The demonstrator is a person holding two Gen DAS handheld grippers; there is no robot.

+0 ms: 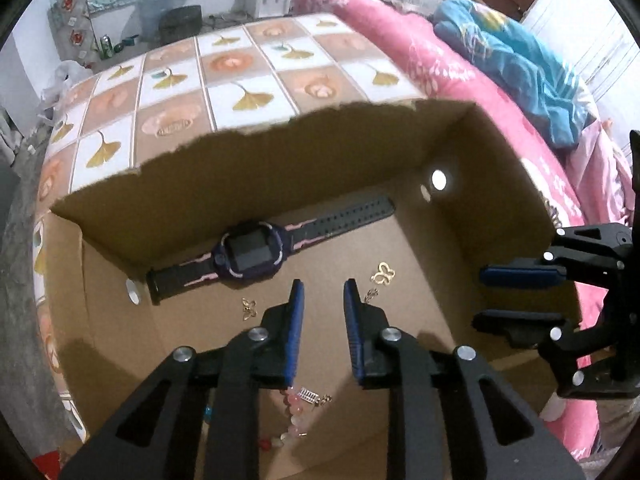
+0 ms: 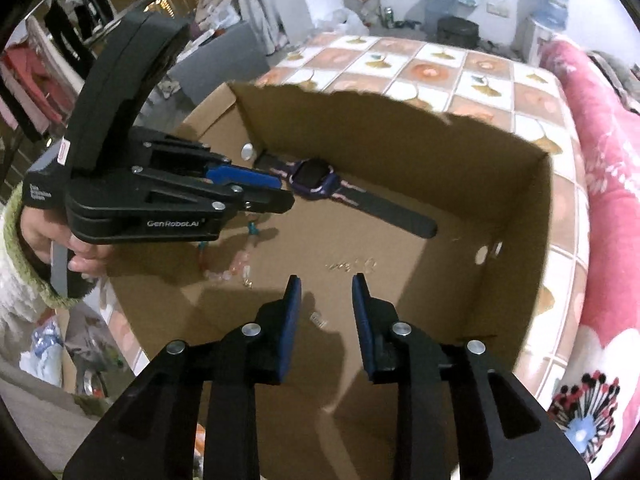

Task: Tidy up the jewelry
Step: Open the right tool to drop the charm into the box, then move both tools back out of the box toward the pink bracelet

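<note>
Both the left gripper (image 1: 323,286) and right gripper (image 2: 326,282) hang spread and empty over the cardboard box (image 1: 500,168); watch (image 1: 248,256), butterfly earrings (image 1: 383,273) and bead bracelet (image 1: 294,408) lie on its floor. Advised: descend straight onto one small piece; pinch low.

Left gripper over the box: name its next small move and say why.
Probably lower the left gripper and shift it toward the small gold butterfly charm on the cardboard box floor. Its jaws stand apart with nothing between them, the charm lies loose just beside its fingertips, and the watch by the far wall is well clear of it.
</note>
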